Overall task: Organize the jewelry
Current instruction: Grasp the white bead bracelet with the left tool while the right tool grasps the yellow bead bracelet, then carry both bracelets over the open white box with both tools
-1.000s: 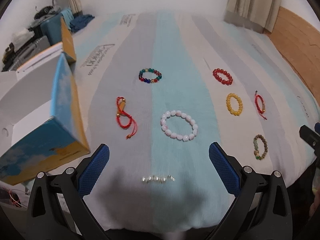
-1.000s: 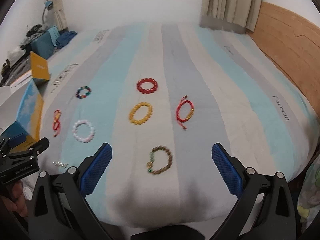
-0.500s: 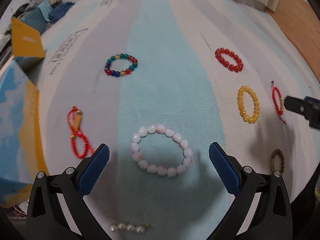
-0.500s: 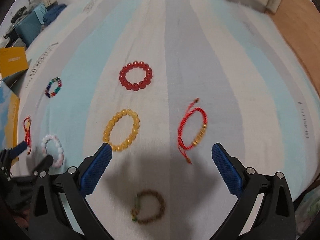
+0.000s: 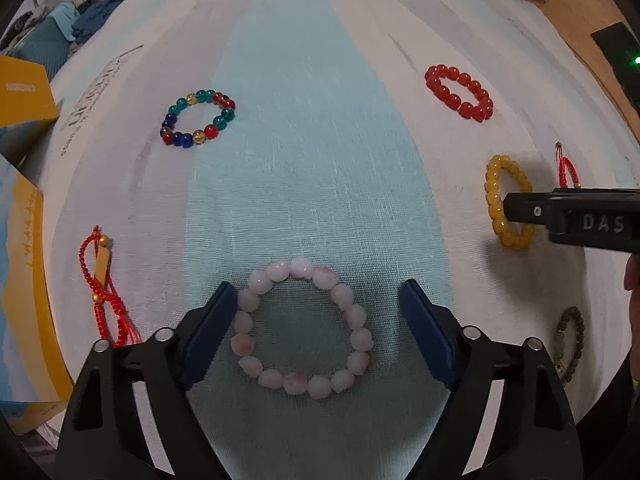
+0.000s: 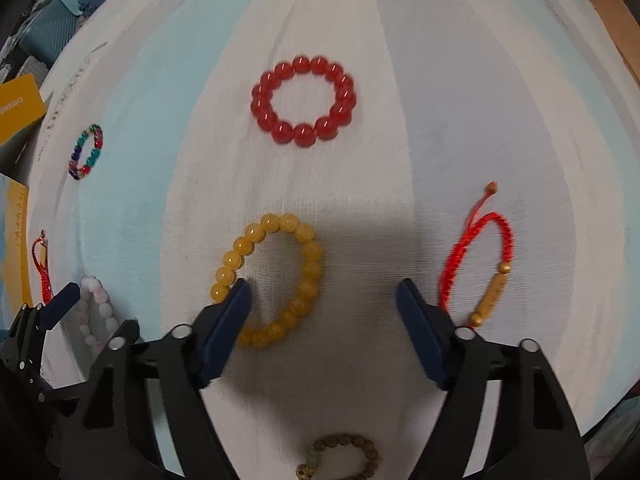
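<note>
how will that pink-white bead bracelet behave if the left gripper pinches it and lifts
The pink-white bead bracelet is a loop of separate round beads, so it will probably sag and fold rather than hold its ring shape. The smooth, rounded beads may slip or roll between the left gripper pads. Lying flat on the soft striped cloth, it likely needs a low pinch.

pink-white bracelet [image 5: 303,330] | amber-yellow bracelet [image 6: 269,279] | red bracelet [image 6: 303,101] | multicolour bracelet [image 5: 197,117] | blue-grey-white striped sheet [image 5: 304,168]

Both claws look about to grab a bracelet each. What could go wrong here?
The right gripper sits off-centre: one finger overlaps the yellow bracelet, so closing may pinch one side or push it away. The left gripper, jaws just closing, straddles the pink bracelet; squeezing could buckle its ring or snag the bedsheet.
</note>
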A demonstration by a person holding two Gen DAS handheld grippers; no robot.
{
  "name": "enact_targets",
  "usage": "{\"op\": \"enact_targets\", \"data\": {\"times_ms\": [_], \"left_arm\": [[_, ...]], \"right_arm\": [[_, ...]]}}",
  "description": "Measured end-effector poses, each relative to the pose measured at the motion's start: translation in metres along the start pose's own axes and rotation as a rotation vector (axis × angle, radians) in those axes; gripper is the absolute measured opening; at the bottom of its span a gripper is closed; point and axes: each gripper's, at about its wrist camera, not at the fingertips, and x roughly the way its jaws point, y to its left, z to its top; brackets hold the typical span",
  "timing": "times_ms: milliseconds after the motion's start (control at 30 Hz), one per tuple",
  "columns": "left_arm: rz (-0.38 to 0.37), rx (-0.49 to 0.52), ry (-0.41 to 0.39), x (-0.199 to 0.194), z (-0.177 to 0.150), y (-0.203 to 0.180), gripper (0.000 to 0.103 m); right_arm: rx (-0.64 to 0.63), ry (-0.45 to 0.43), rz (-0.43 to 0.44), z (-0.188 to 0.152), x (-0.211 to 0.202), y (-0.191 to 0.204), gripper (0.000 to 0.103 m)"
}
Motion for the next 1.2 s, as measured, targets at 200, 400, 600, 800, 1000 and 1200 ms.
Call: {"op": "enact_targets", "data": {"times_ms": [200,400,600,800,1000,1200], "left_arm": [[-0.04,-0.01,0.027,0.001,0.001,0.004,0.056],[-0.072,-0.014,0.05,0.001,0.001,0.014,0.032],[-0.114,-0.014,0.077,-0.001,-0.003,0.027,0.018],[-0.124,0.0,0.067,-0.012,-0.006,0.034,0.011],[-0.128,-0.009,0.044,-0.029,-0.014,0.039,0.011],[-0.121,-0.016,0.018,-0.047,-0.022,0.039,0.011]], "right_arm": [[-0.017,-0.004,-0.009,0.005,0.001,0.002,0.049],[-0.028,0.0,-0.027,0.011,-0.001,0.007,0.019],[-0.026,-0.024,-0.04,0.008,-0.003,0.025,0.009],[-0.035,-0.087,-0.026,-0.003,-0.028,0.028,0.009],[-0.039,-0.132,-0.002,-0.019,-0.047,0.025,0.009],[-0.041,-0.168,0.016,-0.026,-0.061,0.015,0.009]]}}
